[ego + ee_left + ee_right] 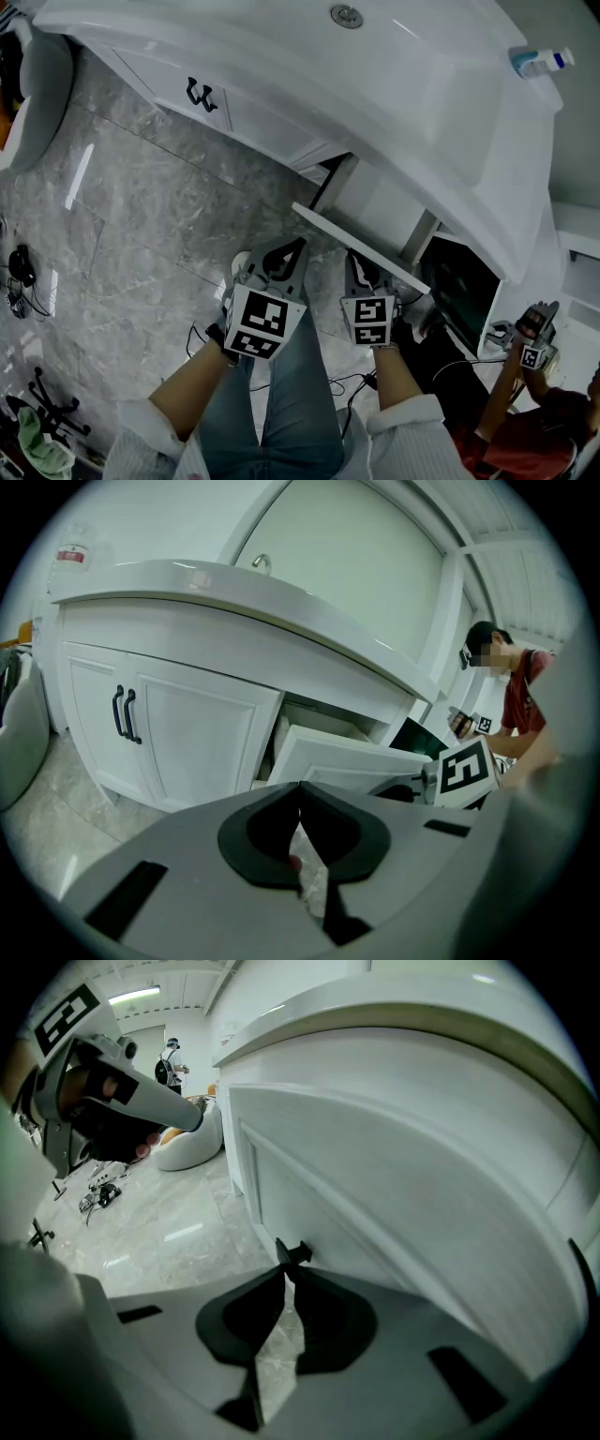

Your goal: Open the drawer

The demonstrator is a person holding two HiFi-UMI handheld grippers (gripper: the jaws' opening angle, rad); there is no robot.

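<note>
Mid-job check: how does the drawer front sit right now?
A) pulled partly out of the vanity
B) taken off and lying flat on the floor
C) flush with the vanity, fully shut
A: the drawer front stands out from the vanity with a dark gap behind it, and the right gripper is at its black handle.

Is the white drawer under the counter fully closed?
No, the drawer stands pulled out from the cabinet, showing its open inside behind the front panel.
</note>
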